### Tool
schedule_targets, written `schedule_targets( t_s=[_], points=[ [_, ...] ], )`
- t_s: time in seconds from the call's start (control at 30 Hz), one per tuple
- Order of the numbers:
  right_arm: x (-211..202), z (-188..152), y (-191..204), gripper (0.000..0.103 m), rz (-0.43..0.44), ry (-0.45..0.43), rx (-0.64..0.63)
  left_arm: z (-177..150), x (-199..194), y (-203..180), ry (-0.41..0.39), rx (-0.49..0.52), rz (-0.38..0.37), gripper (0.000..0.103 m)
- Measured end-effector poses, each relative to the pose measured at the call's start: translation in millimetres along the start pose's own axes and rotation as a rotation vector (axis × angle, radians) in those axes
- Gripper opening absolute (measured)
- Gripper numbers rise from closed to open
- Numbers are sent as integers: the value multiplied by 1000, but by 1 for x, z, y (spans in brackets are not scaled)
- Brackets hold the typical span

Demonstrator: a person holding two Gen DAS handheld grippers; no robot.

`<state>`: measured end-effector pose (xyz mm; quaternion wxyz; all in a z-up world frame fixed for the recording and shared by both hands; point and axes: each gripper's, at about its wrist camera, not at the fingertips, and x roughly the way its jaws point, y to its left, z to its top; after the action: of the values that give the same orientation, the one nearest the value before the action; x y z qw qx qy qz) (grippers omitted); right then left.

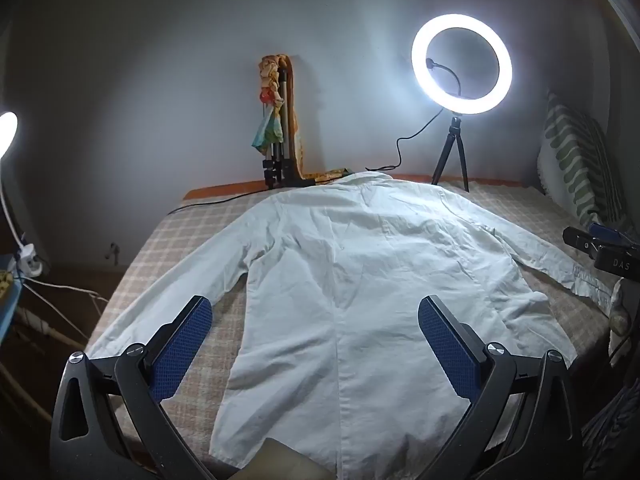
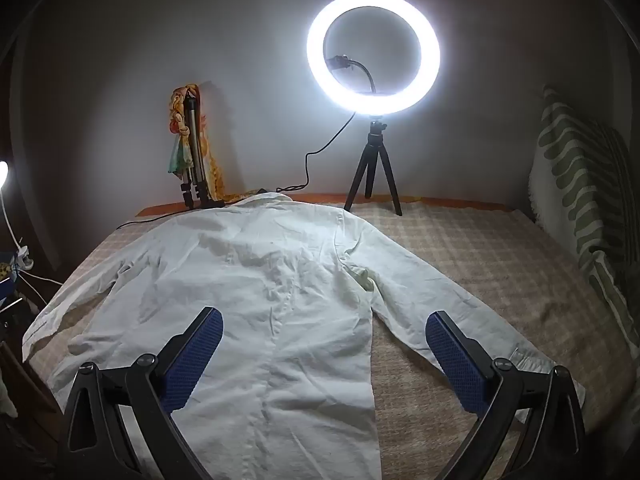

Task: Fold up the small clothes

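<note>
A white long-sleeved shirt (image 1: pixel 360 280) lies flat, back side up, on the checked bed cover (image 1: pixel 192 232), collar toward the far wall and both sleeves spread outward. My left gripper (image 1: pixel 316 312) hovers over the shirt's lower left part, open wide, with nothing between its blue pads. In the right wrist view the same shirt (image 2: pixel 248 280) fills the left and middle. My right gripper (image 2: pixel 324 324) hangs above the shirt's lower right side and right sleeve (image 2: pixel 440 304), also open wide and empty. The right gripper's tip (image 1: pixel 600 248) shows at the right edge of the left wrist view.
A lit ring light on a small tripod (image 2: pixel 374 52) stands at the far edge of the bed, its cable trailing left. A folded tripod draped with coloured cloth (image 2: pixel 192 152) leans on the wall. A striped pillow (image 2: pixel 580 184) stands at the right. Another lamp (image 1: pixel 6 132) and cables are at the left.
</note>
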<state>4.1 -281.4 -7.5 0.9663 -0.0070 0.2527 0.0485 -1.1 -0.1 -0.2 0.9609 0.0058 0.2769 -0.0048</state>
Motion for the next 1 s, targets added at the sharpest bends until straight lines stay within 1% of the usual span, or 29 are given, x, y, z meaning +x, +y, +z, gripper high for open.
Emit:
schedule_targets(
  t_s=[0.07,0.1,0.23,0.27,0.43,0.47,1.0],
  points=[
    [-1,0,0,103,-1,-3,-1,-1,-1,-1,-1,8,2,103],
    [-1,0,0,103,-1,-2,0,-1,0,1,3,-9,-3,103],
    [-2,2,0,103,-3,-3,0,-3,-2,0,7,6,-2,103],
    [-2,1,-2,103,1,-3,3,3,-1,5,8,-6,4,103],
    [0,2,2,103,-3,-4,-3,6,-2,14,10,-10,6,103],
    [-3,4,-2,103,-1,-5,4,5,0,6,6,-2,9,103],
    [-5,3,-1,103,-1,-12,4,6,-2,6,0,2,13,103]
  ],
)
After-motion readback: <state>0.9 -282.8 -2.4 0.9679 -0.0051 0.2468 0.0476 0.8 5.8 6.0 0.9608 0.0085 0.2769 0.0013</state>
